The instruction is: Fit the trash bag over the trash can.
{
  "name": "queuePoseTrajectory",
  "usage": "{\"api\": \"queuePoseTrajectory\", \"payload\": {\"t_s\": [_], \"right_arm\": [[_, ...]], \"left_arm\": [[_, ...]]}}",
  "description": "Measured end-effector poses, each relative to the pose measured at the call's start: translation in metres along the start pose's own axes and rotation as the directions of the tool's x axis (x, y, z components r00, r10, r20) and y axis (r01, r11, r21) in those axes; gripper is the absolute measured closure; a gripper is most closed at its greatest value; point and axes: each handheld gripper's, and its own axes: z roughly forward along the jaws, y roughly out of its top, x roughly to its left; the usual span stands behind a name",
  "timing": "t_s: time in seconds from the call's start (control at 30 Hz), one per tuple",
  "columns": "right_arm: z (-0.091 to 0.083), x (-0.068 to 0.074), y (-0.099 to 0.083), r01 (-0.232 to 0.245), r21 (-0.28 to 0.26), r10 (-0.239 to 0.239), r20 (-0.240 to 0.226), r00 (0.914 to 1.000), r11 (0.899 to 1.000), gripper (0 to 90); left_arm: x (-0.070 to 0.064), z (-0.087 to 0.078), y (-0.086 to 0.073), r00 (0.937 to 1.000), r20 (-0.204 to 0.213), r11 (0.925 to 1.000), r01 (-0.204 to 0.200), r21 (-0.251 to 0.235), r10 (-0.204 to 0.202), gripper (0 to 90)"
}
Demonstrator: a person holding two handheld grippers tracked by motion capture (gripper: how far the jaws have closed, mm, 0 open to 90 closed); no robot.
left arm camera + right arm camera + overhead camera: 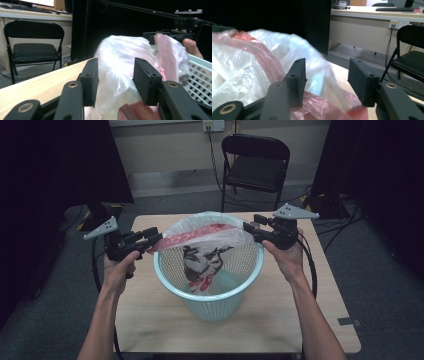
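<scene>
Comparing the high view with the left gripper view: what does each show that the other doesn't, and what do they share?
High view alone: the person's forearms, the left tongs from outside, the whole pale blue mesh basket, and the bag's black print inside it.

Left gripper view alone: a close look between its open jaws at the plastic.

Both: the white-and-red plastic bag, the wooden table, the black folding chair and the right tongs.

A pale turquoise mesh basket (215,305) is showing a translucent white bag (200,237) with red bands and black print.
</scene>
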Motion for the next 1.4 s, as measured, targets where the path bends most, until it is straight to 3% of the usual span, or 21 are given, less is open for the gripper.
{"api": "queuePoseTrajectory", "payload": {"t_s": [0.1, 0.17, 0.23, 0.37, 0.47, 0.57, 0.63, 0.67, 0.77, 0.83, 0.87, 0.97, 1.03, 1.1, 1.23, 1.3, 1.4], "right_arm": [[-0.009, 0.006, -0.003, 0.003, 0.002, -0.002, -0.010, 0.9999, 1.000, 47.1], [-0.016, 0.009, -0.004, 0.006, 0.006, -0.006, -0.013, 0.9999, 1.000, 46.6], [-0.023, 0.011, -0.008, -0.001, 0.005, 0.001, -0.024, 0.9997, 1.000, 46.0], [-0.035, 0.018, -0.017, -0.033, -0.001, 0.033, -0.048, 0.9983, 0.999, 44.4], [-0.034, 0.022, -0.017, -0.028, 0.011, 0.029, -0.064, 0.9975, 1.000, 45.4], [-0.024, 0.024, -0.016, -0.017, 0.036, 0.020, -0.075, 0.9970, 0.999, 46.7], [-0.019, 0.024, -0.013, -0.005, 0.043, 0.008, -0.062, 0.9980, 0.999, 53.1], [-0.016, 0.022, -0.011, 0.009, 0.049, -0.005, -0.065, 0.9978, 0.999, 55.1], [-0.004, 0.015, -0.006, 0.023, 0.070, -0.015, -0.111, 0.9937, 0.997, 56.9], [0.002, 0.010, -0.003, 0.036, 0.078, -0.026, -0.127, 0.9916, 0.996, 57.4], [0.006, 0.008, -0.002, 0.040, 0.082, -0.030, -0.127, 0.9914, 0.996, 57.8], [0.013, 0.002, 0.001, 0.036, 0.085, -0.024, -0.137, 0.9903, 0.996, 55.6], [0.013, 0.003, 0.001, 0.040, 0.085, -0.029, -0.119, 0.9925, 0.996, 54.5], [0.007, 0.007, 0.000, 0.051, 0.075, -0.044, -0.094, 0.9946, 0.996, 51.4], [-0.008, 0.018, -0.005, 0.068, 0.049, -0.065, -0.053, 0.9964, 0.996, 48.0], [-0.015, 0.023, -0.009, 0.074, 0.042, -0.072, -0.059, 0.9957, 0.996, 54.0], [-0.024, 0.028, -0.013, 0.056, 0.028, -0.055, -0.046, 0.9974, 0.998, 53.6]], "left_arm": [[-0.013, -0.007, -0.001, 0.9991, 0.005, 0.9989, -0.042, 0.020, 0.042, 55.5], [-0.019, -0.009, -0.002, 0.9986, 0.021, 0.9985, -0.048, 0.025, 0.048, 55.5], [-0.025, -0.013, -0.002, 0.9974, 0.015, 0.9969, -0.071, 0.035, 0.070, 55.0], [-0.038, -0.021, -0.006, 0.9969, -0.008, 0.9966, -0.078, 0.027, 0.078, 51.6], [-0.043, -0.028, -0.008, 0.9975, -0.007, 0.9972, -0.070, 0.029, 0.070, 50.5], [-0.046, -0.033, -0.003, 0.9955, 0.003, 0.9936, -0.095, 0.062, 0.095, 50.8], [-0.041, -0.035, 0.003, 0.9963, 0.029, 0.9961, -0.082, 0.032, 0.081, 51.5], [-0.039, -0.034, 0.006, 0.9965, 0.021, 0.9963, -0.081, 0.027, 0.081, 51.0], [-0.022, -0.026, 0.018, 0.9972, 0.039, 0.9975, -0.065, 0.028, 0.064, 51.0], [-0.013, -0.020, 0.021, 0.9979, 0.006, 0.9976, -0.065, 0.023, 0.065, 51.9], [-0.008, -0.014, 0.022, 0.9977, 0.000, 0.9968, -0.068, 0.042, 0.068, 52.4], [0.002, 0.003, 0.015, 0.9993, 0.024, 0.9967, -0.029, 0.076, 0.028, 51.9], [0.000, 0.005, 0.010, 0.9993, 0.005, 0.9956, -0.038, 0.085, 0.038, 54.4], [-0.001, 0.001, 0.006, 0.9999, 0.000, 0.9980, -0.010, 0.062, 0.010, 57.0], [-0.009, -0.010, 0.002, 0.9997, -0.002, 0.9988, -0.023, 0.042, 0.023, 58.7], [-0.015, -0.015, 0.001, 0.9997, 0.004, 0.9987, -0.025, 0.043, 0.025, 60.1], [-0.026, -0.022, -0.004, 0.9995, 0.006, 0.9992, -0.033, 0.024, 0.033, 60.4]]}}
